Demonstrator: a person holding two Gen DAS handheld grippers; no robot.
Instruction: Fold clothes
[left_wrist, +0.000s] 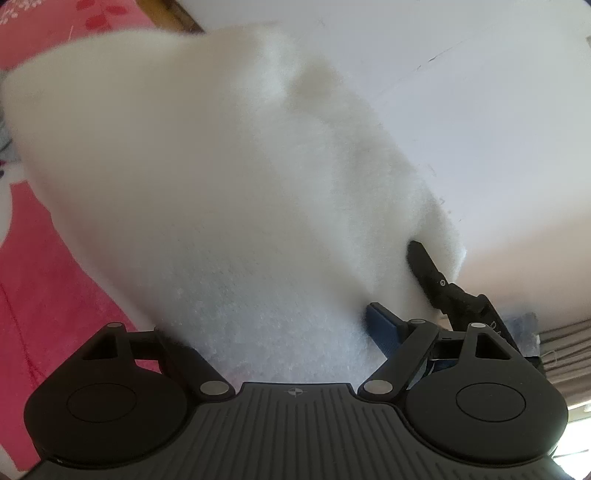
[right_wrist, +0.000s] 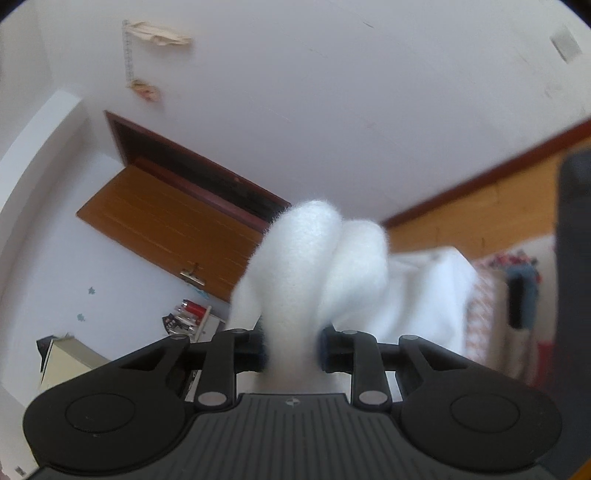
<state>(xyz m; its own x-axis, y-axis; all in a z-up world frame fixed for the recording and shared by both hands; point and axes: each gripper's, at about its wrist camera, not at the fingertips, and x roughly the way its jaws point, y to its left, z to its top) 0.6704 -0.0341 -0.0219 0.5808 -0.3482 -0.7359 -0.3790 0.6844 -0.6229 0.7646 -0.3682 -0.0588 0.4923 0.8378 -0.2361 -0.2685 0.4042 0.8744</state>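
Holding both grippers raised and tipped upward, I have the wall and ceiling behind them rather than a work surface. My right gripper (right_wrist: 290, 350) is clamped tight on a bunched fold of the white fleece garment (right_wrist: 314, 258); its 2 fingers (right_wrist: 251, 350) press in from either side and the fabric bulges out above them in 2 soft rolls. More of the garment trails off to the right, over a bed (right_wrist: 484, 306) with patterned bedding. Behind are a brown wooden door (right_wrist: 166, 218) and a white wall (right_wrist: 332, 92).

My left gripper (left_wrist: 280, 332) is pushed up against a broad sheet of the same white garment (left_wrist: 221, 177), which fills most of that view and hides the left finger. The blue-padded right finger (left_wrist: 384, 325) lies against the fabric's edge, but I cannot tell whether this gripper is closed on it. The tip of my other gripper (left_wrist: 424, 266) shows at the fabric's far right corner. A pink blanket (left_wrist: 48, 288) lies at the left.
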